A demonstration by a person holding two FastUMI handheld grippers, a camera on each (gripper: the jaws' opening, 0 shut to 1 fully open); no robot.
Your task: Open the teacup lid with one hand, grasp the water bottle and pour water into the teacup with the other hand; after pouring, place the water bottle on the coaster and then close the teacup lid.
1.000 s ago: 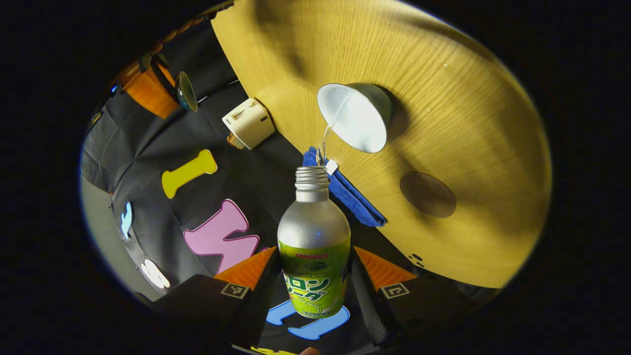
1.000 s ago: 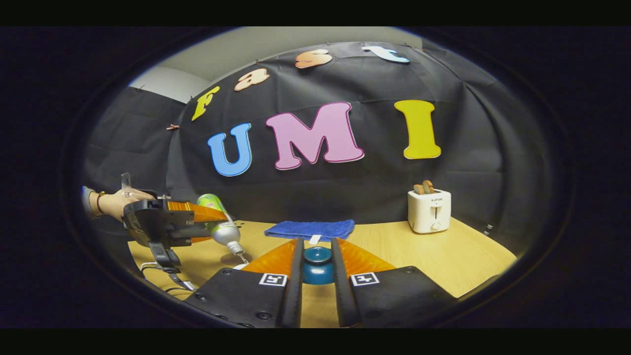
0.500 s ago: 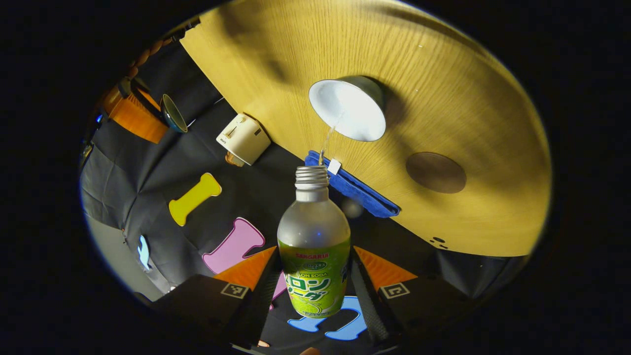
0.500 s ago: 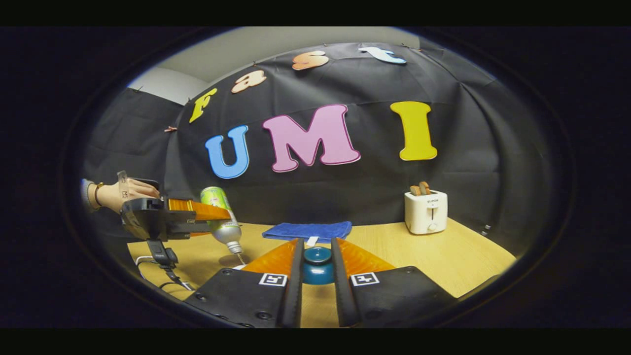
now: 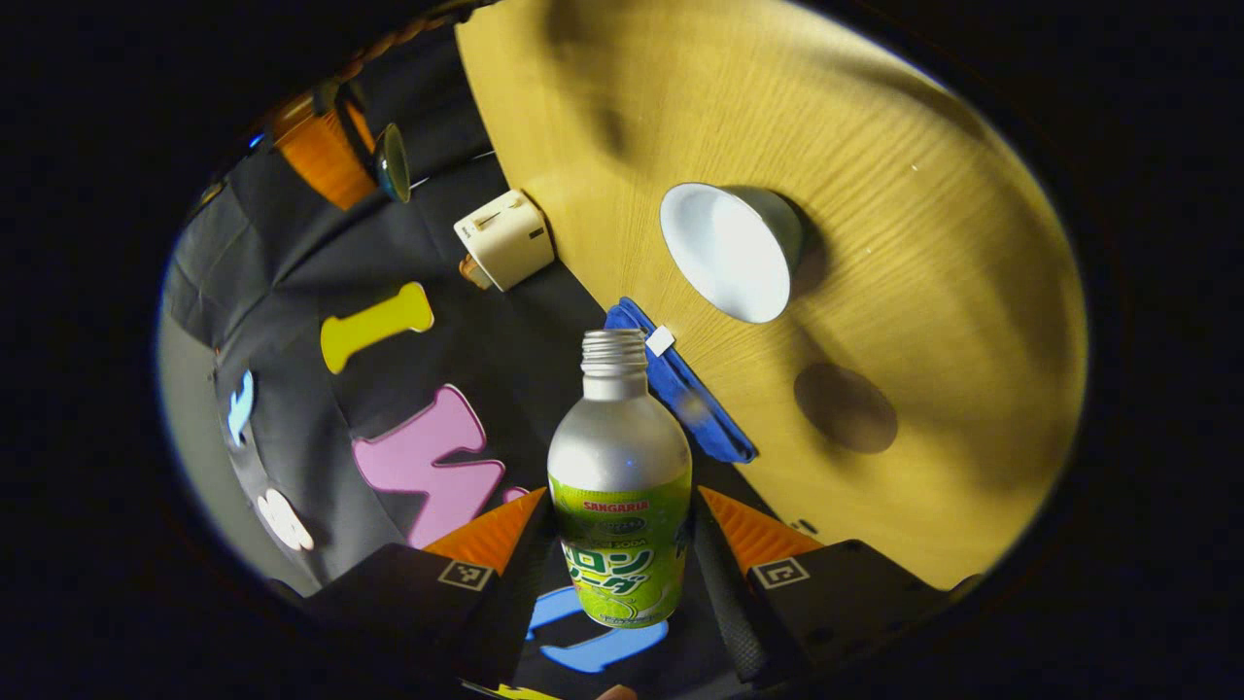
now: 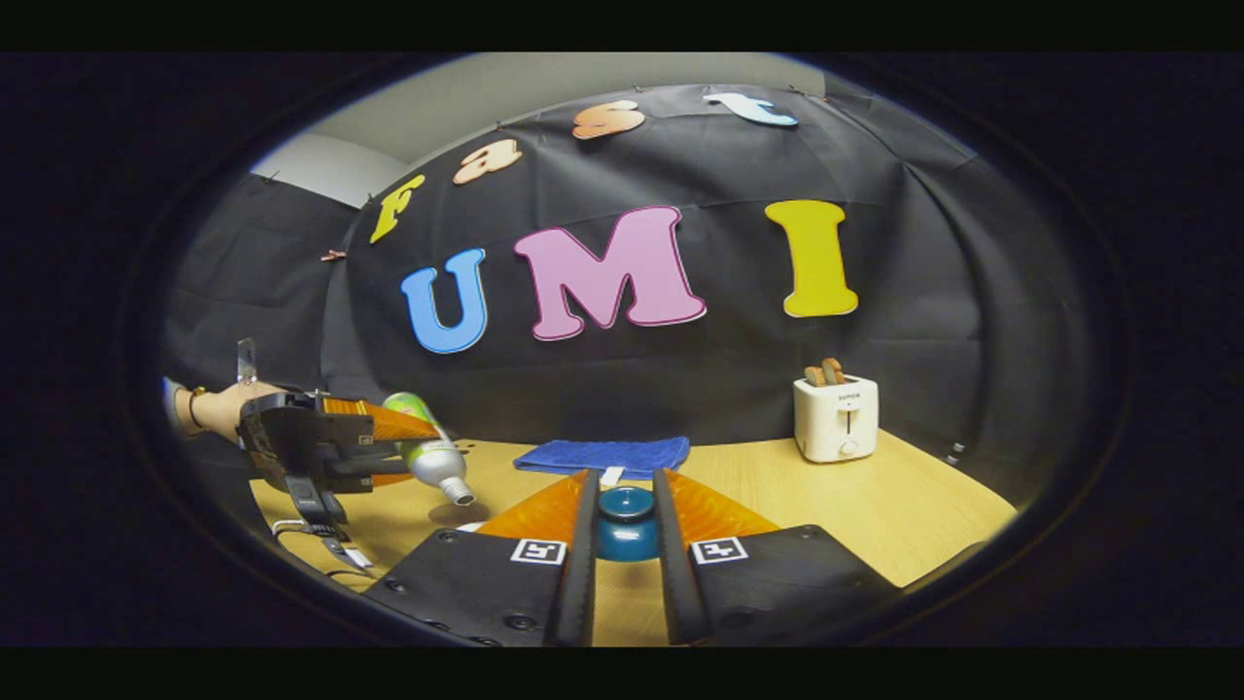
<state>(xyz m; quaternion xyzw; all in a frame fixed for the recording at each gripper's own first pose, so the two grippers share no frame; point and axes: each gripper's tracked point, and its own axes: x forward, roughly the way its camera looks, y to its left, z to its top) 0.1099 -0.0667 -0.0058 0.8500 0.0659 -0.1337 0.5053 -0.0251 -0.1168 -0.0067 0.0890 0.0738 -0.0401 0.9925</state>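
Seemingly past pouring: lid off, bottle not yet set down.
Left gripper (image 5: 622, 574) clamps the water bottle (image 5: 620, 496) at lower centre; teacup (image 5: 731, 251) upper right; right gripper (image 6: 624, 530) pinches the lid (image 6: 625, 523).

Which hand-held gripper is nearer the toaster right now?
Right. The right hand-held gripper, holding the teacup lid, sits mid-table with the toaster ahead of it. The left hand-held gripper, gripping the water bottle, is at the table's far side.
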